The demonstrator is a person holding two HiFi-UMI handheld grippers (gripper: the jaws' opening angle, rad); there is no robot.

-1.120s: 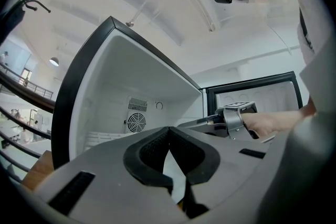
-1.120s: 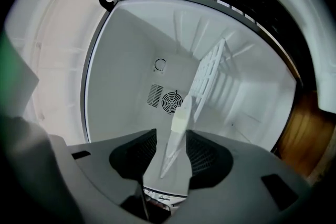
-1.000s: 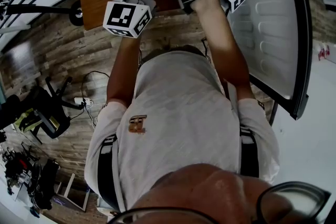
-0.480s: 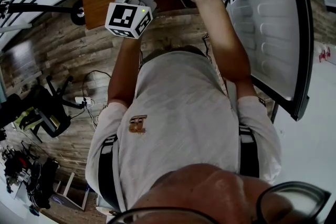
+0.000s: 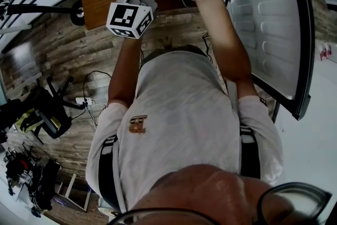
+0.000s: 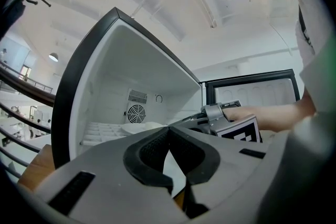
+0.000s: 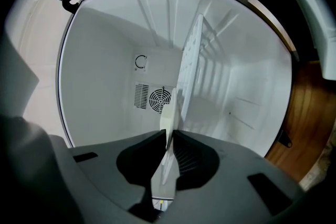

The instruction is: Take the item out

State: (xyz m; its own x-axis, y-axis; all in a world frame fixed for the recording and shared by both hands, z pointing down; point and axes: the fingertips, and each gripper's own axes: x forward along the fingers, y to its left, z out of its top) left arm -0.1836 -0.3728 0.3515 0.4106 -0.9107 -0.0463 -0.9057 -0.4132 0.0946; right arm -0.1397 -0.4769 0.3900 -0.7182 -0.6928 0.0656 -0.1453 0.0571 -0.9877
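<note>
your right hand-held gripper [image 7: 168,138] was closing on the shelf [image 7: 190,71] edge, the left one [image 6: 169,140] pressed together. a skewed pull could jam it.

Refrigerator liner [image 7: 100,60] and ribbed shelf [image 7: 190,55]: smooth white plastic, faintly glossy. Left gripper [image 6: 169,131] body: matt grey plastic, with black textured pads [image 6: 152,155]. Floor [image 5: 68,55]: rough-grained wood planks.

Shelf [image 7: 190,68]: white plastic, ribbed and slotted, seated inside the white fridge compartment [image 7: 105,60]. It runs back toward the rear wall near the fan grille [image 7: 159,97] and shows edge-on in the right gripper view. Its front lip sits between the closing jaws of the right tool [image 7: 169,136], pads on both faces.
</note>
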